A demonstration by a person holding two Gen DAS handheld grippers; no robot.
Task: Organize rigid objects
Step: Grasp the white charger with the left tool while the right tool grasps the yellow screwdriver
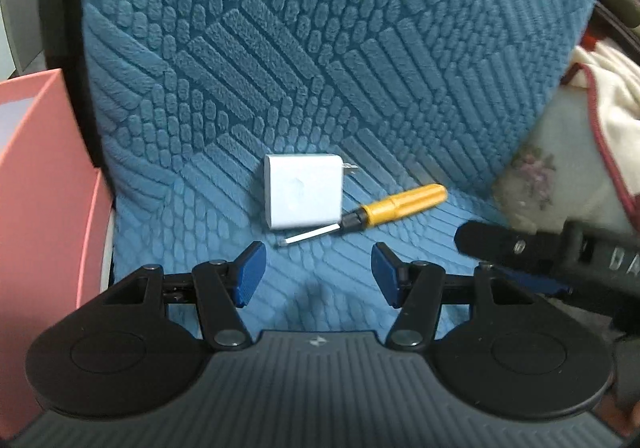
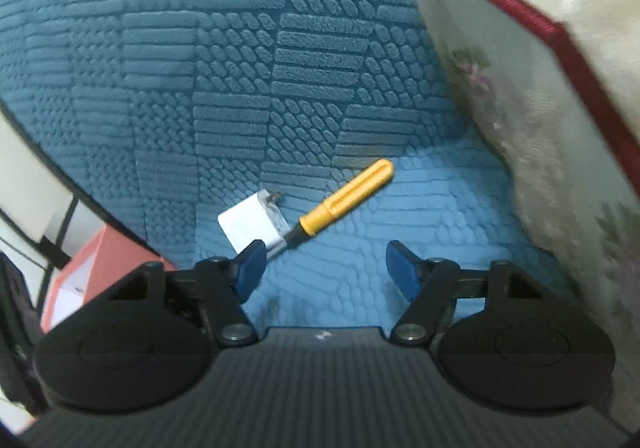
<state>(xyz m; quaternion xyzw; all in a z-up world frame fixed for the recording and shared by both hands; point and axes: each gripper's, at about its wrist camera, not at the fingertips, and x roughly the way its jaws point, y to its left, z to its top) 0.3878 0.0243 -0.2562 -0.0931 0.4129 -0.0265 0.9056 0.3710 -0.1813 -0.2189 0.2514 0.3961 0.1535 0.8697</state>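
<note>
A white plug charger (image 1: 304, 191) lies flat on the blue textured seat cushion (image 1: 280, 67), prongs to the right. A yellow-handled screwdriver (image 1: 400, 203) lies beside it, its metal shaft running under the charger's front edge. My left gripper (image 1: 318, 274) is open and empty, just short of both. In the right wrist view the charger (image 2: 252, 224) and screwdriver (image 2: 346, 197) lie ahead and left of my right gripper (image 2: 324, 268), which is open and empty. The right gripper's body shows in the left wrist view (image 1: 560, 252).
A pink box (image 1: 36, 167) stands to the left of the seat; it also shows in the right wrist view (image 2: 96, 264). A floral cushion with a red-piped cream cloth (image 2: 540, 87) lies on the right. The blue chair back rises behind the objects.
</note>
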